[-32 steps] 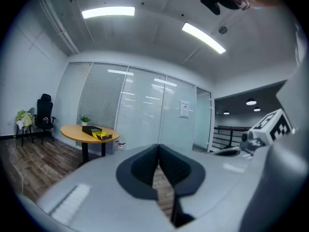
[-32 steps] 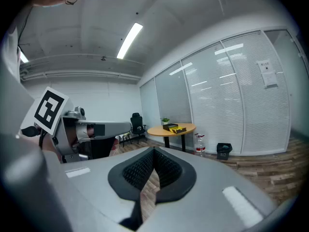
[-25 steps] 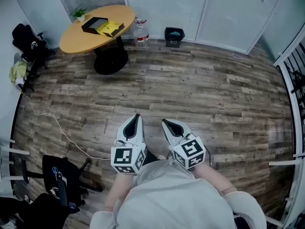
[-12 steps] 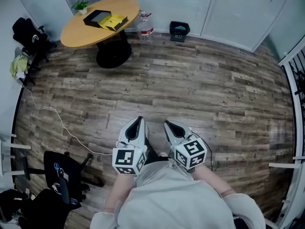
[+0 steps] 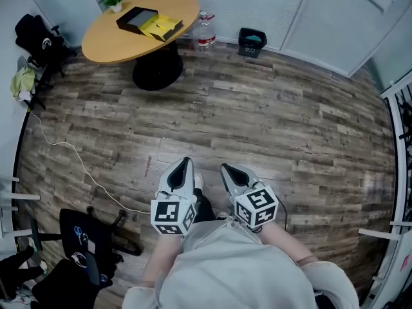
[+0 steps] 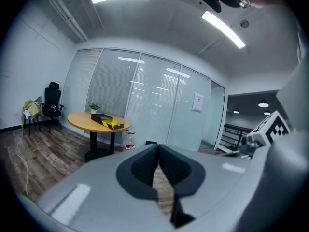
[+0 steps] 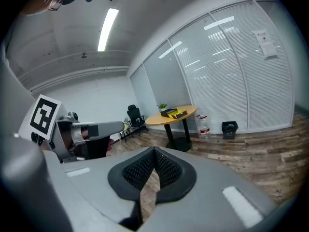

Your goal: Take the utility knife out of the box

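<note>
**Both tools shut and empty, the box far across the room**

A wood-plank floor [image 5: 270, 127] fills most of the head view, with frosted glass partitions along its far edge. At the far left of the room stands a round wooden counter [image 5: 103, 34] on a black pedestal. A black office chair [image 5: 40, 40] sits against the wall beside it, and another dark chair [image 5: 84, 237] is near the person's left side, with a white cable [image 5: 71, 156] running across the planks between them.

The person holds the left tool [image 5: 184, 165] and the right tool [image 5: 226, 170] side by side close to the body, well apart from the counter. Each tool's own view shows its jaw tips meeting, with nothing between them.

The black box [image 5: 136, 19] lies on the counter with a yellow piece [image 5: 162, 26] touching it. The utility knife itself cannot be made out at this range. A water bottle [image 5: 205, 36] and a black bin [image 5: 252, 42] stand on the floor near the counter, and a small plant [image 5: 114, 0] sits at its far rim.
</note>
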Motion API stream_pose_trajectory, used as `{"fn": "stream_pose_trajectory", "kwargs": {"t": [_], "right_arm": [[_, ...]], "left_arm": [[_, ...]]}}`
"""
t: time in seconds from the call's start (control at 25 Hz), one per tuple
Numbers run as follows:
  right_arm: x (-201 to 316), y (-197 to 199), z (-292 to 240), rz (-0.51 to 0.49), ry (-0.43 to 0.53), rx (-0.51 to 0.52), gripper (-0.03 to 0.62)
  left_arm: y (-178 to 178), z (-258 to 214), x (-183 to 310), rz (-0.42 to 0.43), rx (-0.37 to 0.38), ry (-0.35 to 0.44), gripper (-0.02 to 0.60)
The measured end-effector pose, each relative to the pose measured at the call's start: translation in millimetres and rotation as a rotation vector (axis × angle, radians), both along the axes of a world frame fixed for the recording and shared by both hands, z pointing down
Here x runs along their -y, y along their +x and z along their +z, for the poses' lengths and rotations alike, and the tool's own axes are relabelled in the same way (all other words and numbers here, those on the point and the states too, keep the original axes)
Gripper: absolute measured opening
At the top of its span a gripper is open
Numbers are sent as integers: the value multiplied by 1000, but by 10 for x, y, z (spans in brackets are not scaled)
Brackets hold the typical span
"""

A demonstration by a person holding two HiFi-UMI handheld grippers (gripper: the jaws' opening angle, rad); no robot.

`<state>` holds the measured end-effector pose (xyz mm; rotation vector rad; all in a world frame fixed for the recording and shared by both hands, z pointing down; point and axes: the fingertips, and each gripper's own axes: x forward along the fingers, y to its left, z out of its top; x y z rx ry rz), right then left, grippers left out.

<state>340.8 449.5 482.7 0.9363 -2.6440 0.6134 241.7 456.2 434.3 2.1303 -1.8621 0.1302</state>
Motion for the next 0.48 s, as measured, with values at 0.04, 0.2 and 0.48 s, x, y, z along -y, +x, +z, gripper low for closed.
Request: {"fn": "stream_pose_trajectory", "kwargs": {"t": [0.04,0.2,0.48], "right_arm": [[116,-95,-18,-1,4,-4,-2],[669,-492,-61,1,11,-7,-2],[1488,-1242,-148,22,32,-40,-2]], "left_arm": [[-105,-13,117,-1,-4,1,6],[-555,-73,675,1,-14,15,6],[-1397,-271,1529,19,-15,63,6]]}}
